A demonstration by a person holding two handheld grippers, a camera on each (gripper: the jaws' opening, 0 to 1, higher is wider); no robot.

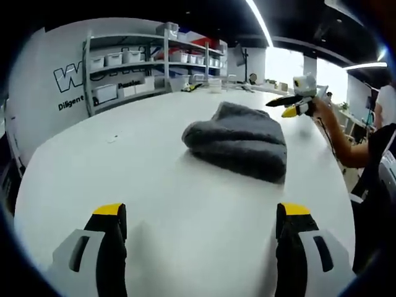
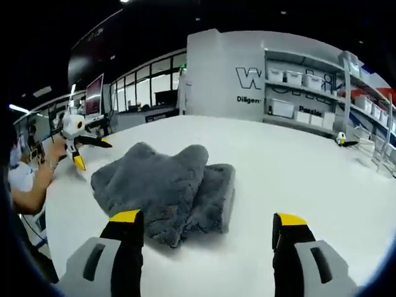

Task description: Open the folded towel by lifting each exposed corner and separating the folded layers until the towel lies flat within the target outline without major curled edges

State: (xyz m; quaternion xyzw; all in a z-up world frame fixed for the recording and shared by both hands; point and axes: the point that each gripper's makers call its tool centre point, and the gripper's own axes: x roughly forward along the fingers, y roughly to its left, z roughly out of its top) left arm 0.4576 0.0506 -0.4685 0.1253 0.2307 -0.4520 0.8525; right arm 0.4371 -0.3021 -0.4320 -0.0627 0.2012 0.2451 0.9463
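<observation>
L gripper [image 1: 201, 216]: jaws were spread wide, released, nothing between them, touching nothing; just bare table [image 1: 124, 173] showed in the gap. The 2 yellow-tipped jaws hung above the near part of the table, short of the towel [image 1: 238, 141].

R gripper [image 2: 207, 226]: jaws also wide apart and released, gripping nothing. In the right gripper view its left jaw overlapped the towel's near edge; can't tell if it touched the cloth or just hovered above it. The other jaw stood over bare table beside the towel.

Towel [image 2: 164, 185]: grey, thick pile, still folded, lying on the white table approx. mid-surface, well in from every edge seen. From the left gripper view it was a low heap, long axis running roughly across the view, w/ a raised bump at its far side and a thicker rolled edge toward the table edge where the person stood. From the right gripper view, 2 stacked layers showed: a rumpled upper layer w/ 2 humps at the far side, and a flatter lower layer sticking out toward the shelf side, its folded edge facing the R gripper. No target outline could be made out on the table.

Each gripper also showed in the other's view, held by a hand [image 1: 322, 111] at the table edge beyond the towel, clear of it.

Shelves w/ white bins [image 1: 130, 68] stood past the far table edge.
</observation>
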